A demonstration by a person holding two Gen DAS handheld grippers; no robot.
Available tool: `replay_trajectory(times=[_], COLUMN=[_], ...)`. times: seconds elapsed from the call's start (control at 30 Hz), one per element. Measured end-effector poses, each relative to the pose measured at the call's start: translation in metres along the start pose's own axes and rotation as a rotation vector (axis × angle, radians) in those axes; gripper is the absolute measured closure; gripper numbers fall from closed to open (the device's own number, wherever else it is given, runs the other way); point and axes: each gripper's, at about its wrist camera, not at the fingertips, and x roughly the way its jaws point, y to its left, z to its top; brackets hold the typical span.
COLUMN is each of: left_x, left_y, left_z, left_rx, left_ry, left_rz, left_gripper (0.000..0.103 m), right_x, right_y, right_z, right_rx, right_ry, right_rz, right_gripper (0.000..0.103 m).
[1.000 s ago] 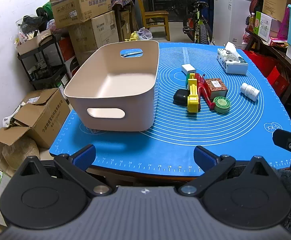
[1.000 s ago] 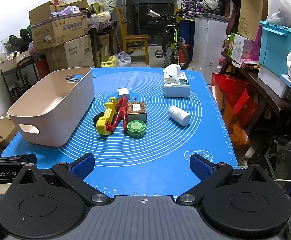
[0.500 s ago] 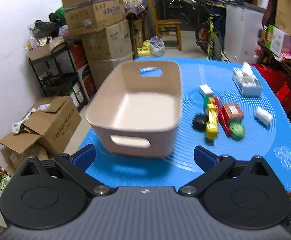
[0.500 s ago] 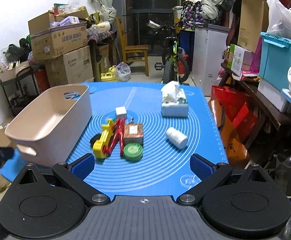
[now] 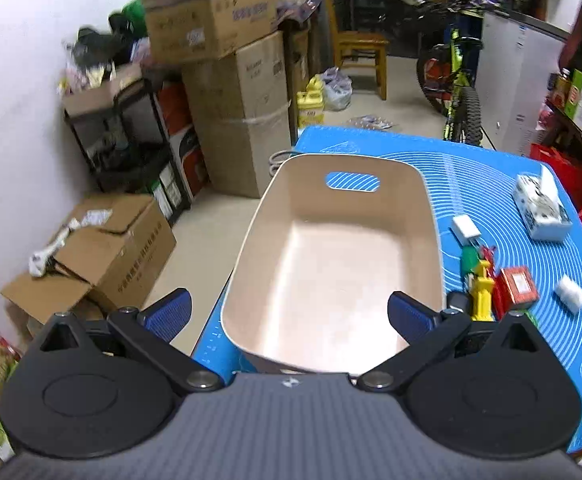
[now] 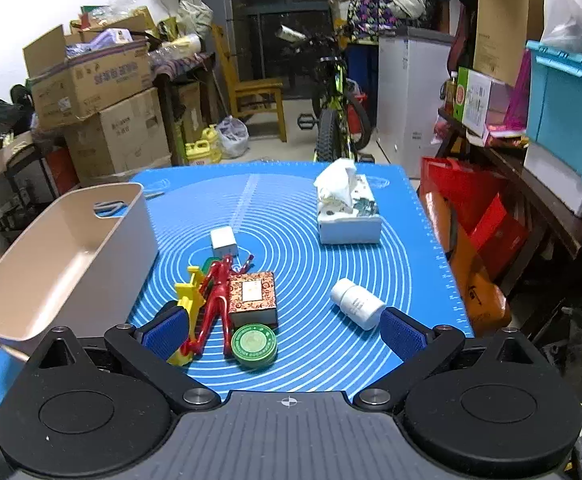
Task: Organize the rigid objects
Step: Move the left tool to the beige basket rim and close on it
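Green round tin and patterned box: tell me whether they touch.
Cannot tell. In the right wrist view the green round tin overlaps the patterned box's front lower edge, with no gap or contact plainly visible.

A blue mat (image 6: 371, 264) with white rings covers the surface. A tissue box (image 6: 349, 216) sits near its far right side. Beyond the surface stand a bicycle (image 6: 337, 120), a wooden chair (image 6: 257, 92) and a white cabinet (image 6: 409, 96). Stacked cardboard boxes (image 5: 227, 80) line the left wall, with an open box (image 5: 103, 256) on the floor. A teal bin (image 6: 567, 100) stands at right.
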Motion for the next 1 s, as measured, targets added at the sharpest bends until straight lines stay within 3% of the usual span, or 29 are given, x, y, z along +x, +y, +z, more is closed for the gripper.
replay_trajectory(times=[0.13,0.27,0.4,0.6,0.67,0.93,1.0], left_x=[0.024,0.056,0.082,0.121,0.129,0.146,0.15], left_y=[0.022,0.045,0.051,0.054,0.053,0.048,0.051], left_z=[0.014,0.021,0.025,0.02,0.015,0.008,0.01], left_rx=[-0.051,-0.085,-0.066,-0.061,-0.05,0.003,-0.013], left_ry=[0.029,0.107,0.148,0.208,0.227,0.243,0.25], left_rz=[0.023,0.042,0.077,0.054,0.047,0.013,-0.005], left_gripper=[0.0,0.0,0.0,0.002,0.013,0.016,0.021], right_x=[0.032,0.065,0.098,0.138,0.148,0.154,0.153], right_y=[0.007,0.015,0.024,0.038,0.039,0.034,0.034], right_z=[0.002,0.001,-0.003,-0.018,-0.022,-0.032,-0.033], right_rx=[-0.03,-0.039,-0.061,-0.13,-0.139,-0.118,-0.118], right_ry=[0.024,0.059,0.102,0.173,0.193,0.2,0.192], right_rz=[-0.016,-0.02,-0.025,-0.042,-0.049,-0.057,-0.06], right_gripper=[0.002,0.002,0.002,0.002,0.004,0.005,0.005])
